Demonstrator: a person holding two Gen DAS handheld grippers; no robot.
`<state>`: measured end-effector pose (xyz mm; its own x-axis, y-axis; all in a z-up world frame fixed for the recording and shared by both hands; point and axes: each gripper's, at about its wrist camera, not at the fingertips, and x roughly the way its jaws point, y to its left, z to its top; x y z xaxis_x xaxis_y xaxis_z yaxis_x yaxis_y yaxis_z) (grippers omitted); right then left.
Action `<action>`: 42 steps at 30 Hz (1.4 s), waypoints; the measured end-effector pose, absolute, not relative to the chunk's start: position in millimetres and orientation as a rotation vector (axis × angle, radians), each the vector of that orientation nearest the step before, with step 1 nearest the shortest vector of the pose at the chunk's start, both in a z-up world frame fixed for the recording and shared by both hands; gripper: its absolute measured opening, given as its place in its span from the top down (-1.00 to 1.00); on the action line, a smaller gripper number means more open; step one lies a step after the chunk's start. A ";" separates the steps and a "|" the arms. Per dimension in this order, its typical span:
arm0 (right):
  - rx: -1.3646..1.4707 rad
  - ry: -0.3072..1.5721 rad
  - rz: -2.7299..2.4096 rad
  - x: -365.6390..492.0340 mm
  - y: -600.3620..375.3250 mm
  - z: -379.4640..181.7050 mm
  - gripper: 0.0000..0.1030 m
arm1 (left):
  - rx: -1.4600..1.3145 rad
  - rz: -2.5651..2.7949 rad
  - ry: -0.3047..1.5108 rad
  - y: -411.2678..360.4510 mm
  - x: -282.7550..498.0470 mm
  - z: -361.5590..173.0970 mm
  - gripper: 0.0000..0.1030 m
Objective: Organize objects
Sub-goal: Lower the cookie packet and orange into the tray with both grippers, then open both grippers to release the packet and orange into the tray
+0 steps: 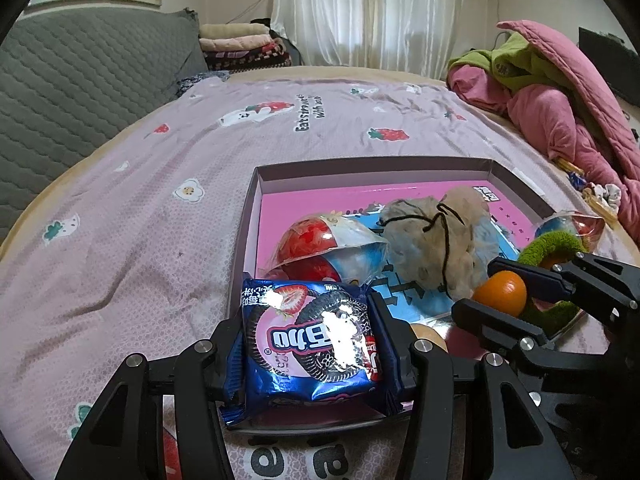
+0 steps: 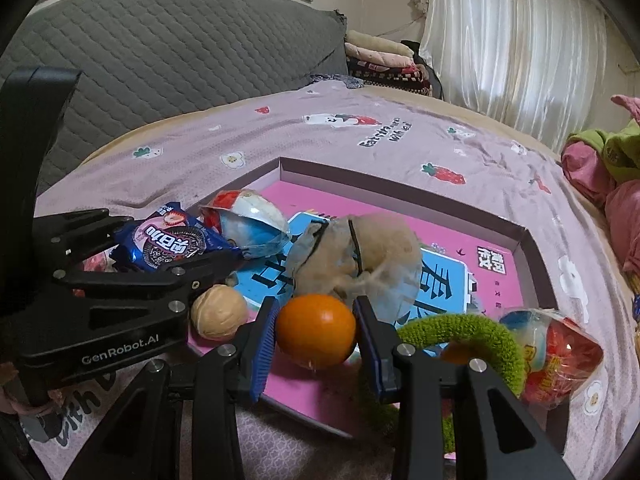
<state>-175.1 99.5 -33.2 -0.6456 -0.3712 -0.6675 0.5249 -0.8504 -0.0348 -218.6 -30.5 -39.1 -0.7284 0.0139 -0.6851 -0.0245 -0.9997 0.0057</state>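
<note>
My left claw (image 1: 308, 344) pinches a blue cookie packet (image 1: 310, 344) above the near-left corner of the shallow pink box (image 1: 256, 196) on the bed; my right claw (image 2: 316, 332) pinches an orange (image 2: 316, 330) over the box's near edge, a walnut (image 2: 218, 317) just left of it, inside the box

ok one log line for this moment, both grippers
left gripper: shut on cookie packet | right gripper: shut on orange | both over tray
</note>
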 end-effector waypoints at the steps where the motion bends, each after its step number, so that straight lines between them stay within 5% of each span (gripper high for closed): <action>1: 0.926 0.306 -2.450 -175.8 99.8 -33.1 0.26 | -1.151 2.901 0.024 -30.4 -218.3 -38.9 -0.06; 24: 0.952 0.265 -2.453 -174.5 107.8 -33.9 0.25 | -1.161 2.894 0.016 -34.4 -215.4 -36.1 -0.08; 34: 0.937 0.266 -2.459 -171.9 107.7 -31.7 -0.11 | -1.164 2.885 -0.002 -35.1 -213.9 -33.1 -0.10; 42: 0.926 0.266 -2.475 -170.2 110.6 -27.4 -0.12 | -1.144 2.880 -0.021 -35.4 -213.8 -26.5 -0.10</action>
